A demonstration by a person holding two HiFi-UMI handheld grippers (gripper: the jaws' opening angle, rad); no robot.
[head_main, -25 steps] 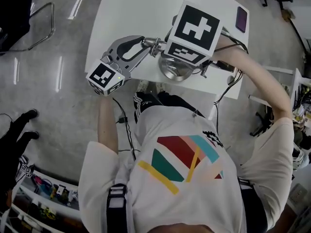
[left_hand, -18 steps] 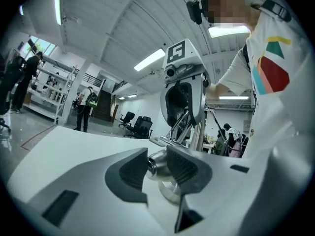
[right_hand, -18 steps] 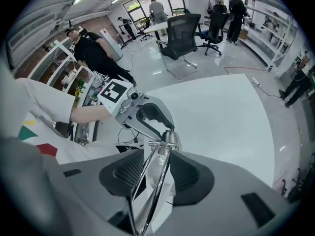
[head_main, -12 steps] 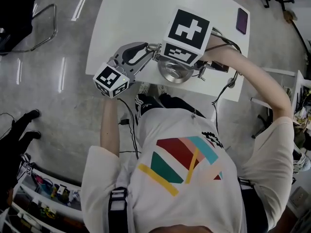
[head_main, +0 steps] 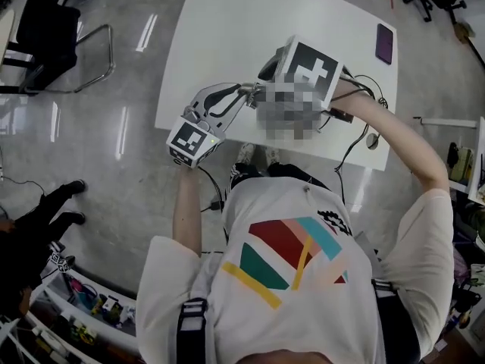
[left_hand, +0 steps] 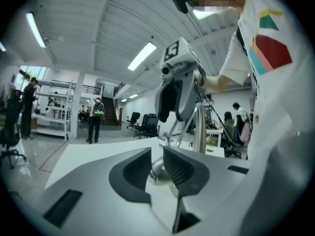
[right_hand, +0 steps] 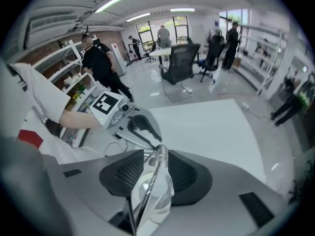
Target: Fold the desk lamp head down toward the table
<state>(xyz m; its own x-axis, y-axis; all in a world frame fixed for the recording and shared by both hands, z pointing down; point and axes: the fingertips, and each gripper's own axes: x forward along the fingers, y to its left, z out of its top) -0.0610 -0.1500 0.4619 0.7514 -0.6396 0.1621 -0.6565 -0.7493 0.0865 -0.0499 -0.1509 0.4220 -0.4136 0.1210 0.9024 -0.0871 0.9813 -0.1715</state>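
A chrome desk lamp stands at the near edge of the white table (head_main: 227, 21). In the head view a mosaic patch covers its head. My right gripper (right_hand: 155, 157) points steeply down and is shut on the shiny lamp head (right_hand: 151, 193), with a thin chrome rod running up between its pads. Its marker cube (head_main: 312, 65) hides its jaws in the head view. My left gripper (left_hand: 156, 167) lies nearly level at the lamp's left. Its jaws are closing and its pads sit against a small round metal joint (left_hand: 158, 172) of the lamp arm.
A purple phone (head_main: 384, 44) lies at the table's far right corner. Cables (head_main: 356, 139) hang off the near right edge. A black chair (head_main: 53, 29) stands on the floor to the left. Several people stand in the room beyond.
The left gripper's jaws have narrowed around the lamp's joint. The right gripper has shifted slightly with the lamp head. The head camera has moved, so the table sits lower and further right.
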